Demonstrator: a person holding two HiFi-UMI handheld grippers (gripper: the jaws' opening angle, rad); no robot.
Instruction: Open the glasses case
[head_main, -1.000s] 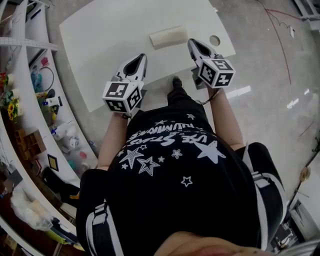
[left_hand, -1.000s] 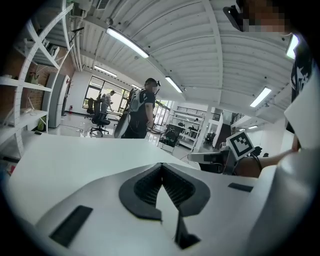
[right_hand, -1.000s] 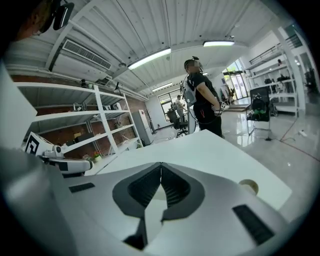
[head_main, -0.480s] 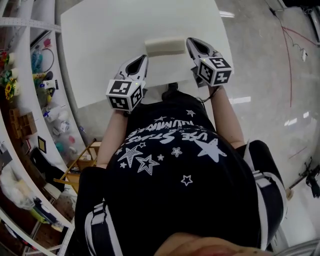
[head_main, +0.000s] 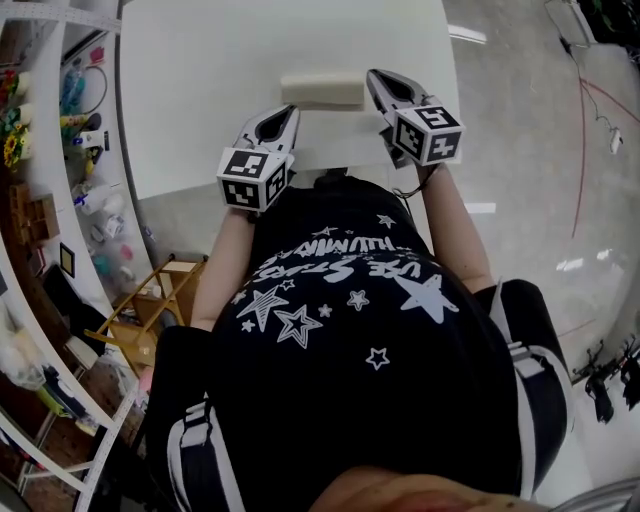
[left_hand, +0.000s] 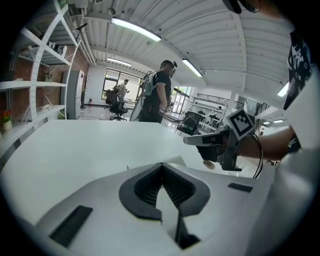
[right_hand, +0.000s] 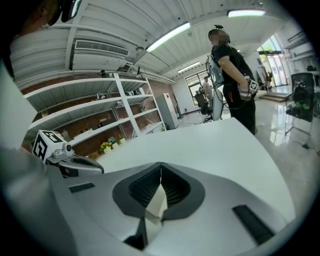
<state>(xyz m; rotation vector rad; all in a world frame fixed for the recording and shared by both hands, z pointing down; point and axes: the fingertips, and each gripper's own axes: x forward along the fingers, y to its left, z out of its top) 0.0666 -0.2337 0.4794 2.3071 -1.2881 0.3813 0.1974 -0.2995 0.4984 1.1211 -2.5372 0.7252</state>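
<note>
Cream glasses case (head_main: 322, 90), one; tools (head_main: 289, 112) (head_main: 373, 78), two

Cream glasses case (head_main: 322, 90), white table (head_main: 200, 100), black shirt (head_main: 350, 360) with white stars.

You're working in an open lab or workshop hall: white shelf racks (right_hand: 90, 116) line a brick wall (left_hand: 25, 97), strip lights (left_hand: 135, 29) run overhead, the floor (head_main: 520, 130) is polished, and another person (right_hand: 232, 75) wears recording gear.
</note>
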